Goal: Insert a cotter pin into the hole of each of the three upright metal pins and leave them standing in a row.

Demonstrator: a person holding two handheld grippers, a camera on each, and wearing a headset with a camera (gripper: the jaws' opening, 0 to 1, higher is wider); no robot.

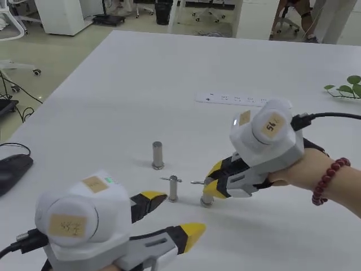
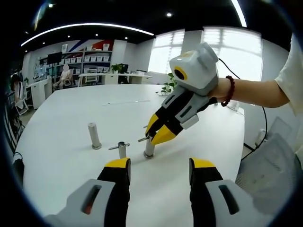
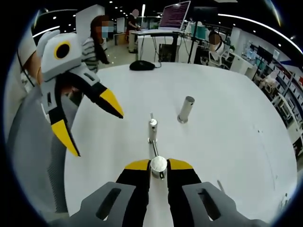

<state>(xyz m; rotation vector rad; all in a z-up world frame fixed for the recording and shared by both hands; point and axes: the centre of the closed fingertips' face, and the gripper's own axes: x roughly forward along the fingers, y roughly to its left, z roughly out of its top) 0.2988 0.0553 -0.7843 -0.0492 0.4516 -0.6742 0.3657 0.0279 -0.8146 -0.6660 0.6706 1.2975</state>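
Pinching a cotter pin (image 1: 197,182) between jaws drawn almost together, the right tongs (image 1: 211,182) reach in low from the right, their yellow tips right at the top of the nearest metal pin (image 1: 207,200). The cotter pin lies level and sticks out to the left of the tips, toward the middle pin (image 1: 173,192). From here I cannot tell whether its end sits in the nearest pin's hole or only rests against it. In the right gripper view that pin's round top shows between the two tips, with the cotter pin running across it. The hand on these tongs wears a red bead bracelet (image 1: 327,182).

The left tongs (image 1: 172,213) hover low at the near side of the table (image 1: 169,84), jaws wide apart and gripping nothing. They point at the pins, close to them but touching none.

The middle pin stands upright just beside the nearest one, with a second cotter pin (image 1: 168,179) lying level through its top. The far pin (image 1: 157,155), a plain cylinder, stands upright a little further back. The three make a slanting row on the white tabletop.

Beyond them lies a white power strip (image 1: 237,99). Green leaves (image 1: 347,88) show at the right edge and a dark mouse (image 1: 11,169) at the left.
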